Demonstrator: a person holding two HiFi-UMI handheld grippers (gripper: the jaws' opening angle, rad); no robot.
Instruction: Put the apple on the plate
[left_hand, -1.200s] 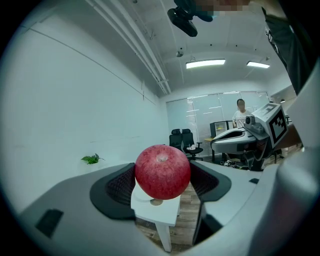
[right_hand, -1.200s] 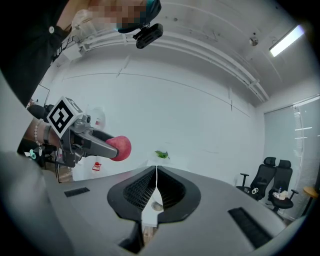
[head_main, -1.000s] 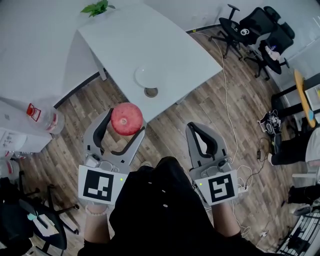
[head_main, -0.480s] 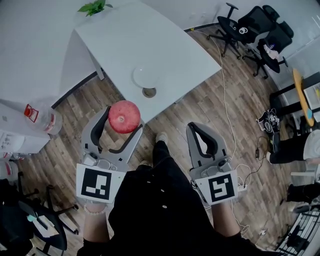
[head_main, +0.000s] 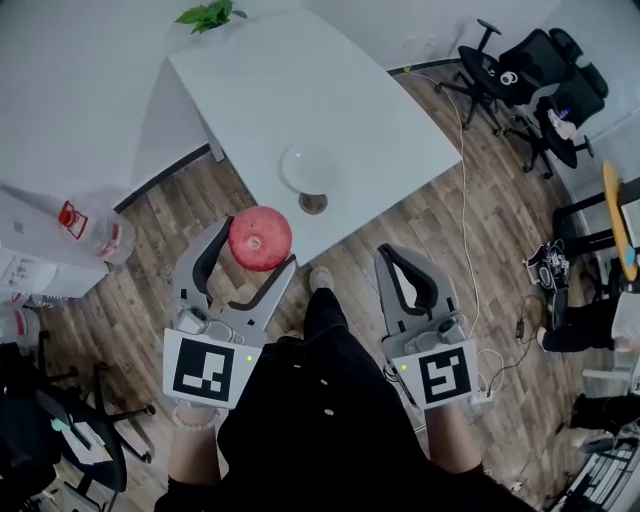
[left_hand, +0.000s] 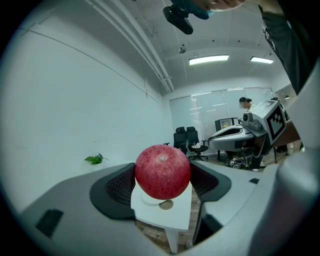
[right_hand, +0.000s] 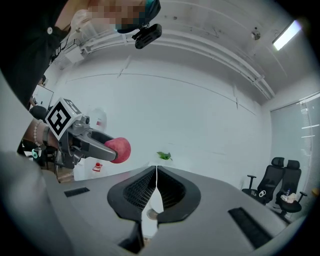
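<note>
You are clenching the round red apple (head_main: 260, 238) in the left gripper (head_main: 256, 250), aiming it at the small white plate (head_main: 308, 168) on the white table (head_main: 300, 90), while the right gripper (head_main: 392, 258) is idling closed, empty.

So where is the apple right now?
Head view, left side: the apple is clamped in the left gripper, held above the floor just short of the white table and its plate.

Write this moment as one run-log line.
left gripper: shut on apple | right gripper: shut, empty | plate: bare, on table
</note>
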